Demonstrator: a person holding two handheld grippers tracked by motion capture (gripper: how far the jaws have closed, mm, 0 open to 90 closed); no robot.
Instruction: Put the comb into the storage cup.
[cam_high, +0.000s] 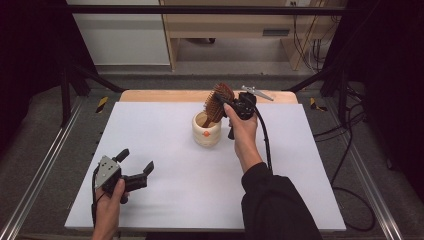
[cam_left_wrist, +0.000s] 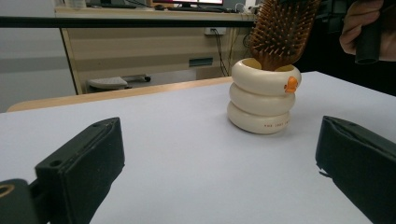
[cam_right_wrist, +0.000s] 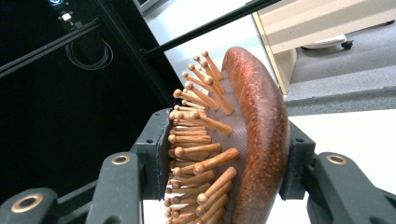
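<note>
A wooden hairbrush (cam_high: 218, 102) stands tilted with its handle down inside a cream ringed cup (cam_high: 206, 132) at the middle back of the white table. My right gripper (cam_high: 226, 100) is shut on the brush head. In the right gripper view one pad presses the bristles and the other the rounded back of the brush (cam_right_wrist: 254, 116). My left gripper (cam_high: 136, 163) rests near the front left of the table, open, with nothing between its jaws. From there the left gripper view shows the cup (cam_left_wrist: 261, 100), which bears a small orange mark, and the brush (cam_left_wrist: 282, 32) ahead to the right.
The white table top (cam_high: 165, 200) lies between black frame posts and metal rails (cam_high: 45, 165). A wooden cabinet (cam_high: 230, 25) stands beyond the far edge. Cables (cam_high: 350, 165) trail on the floor at the right. My right gripper's cable (cam_high: 265, 140) runs along the forearm.
</note>
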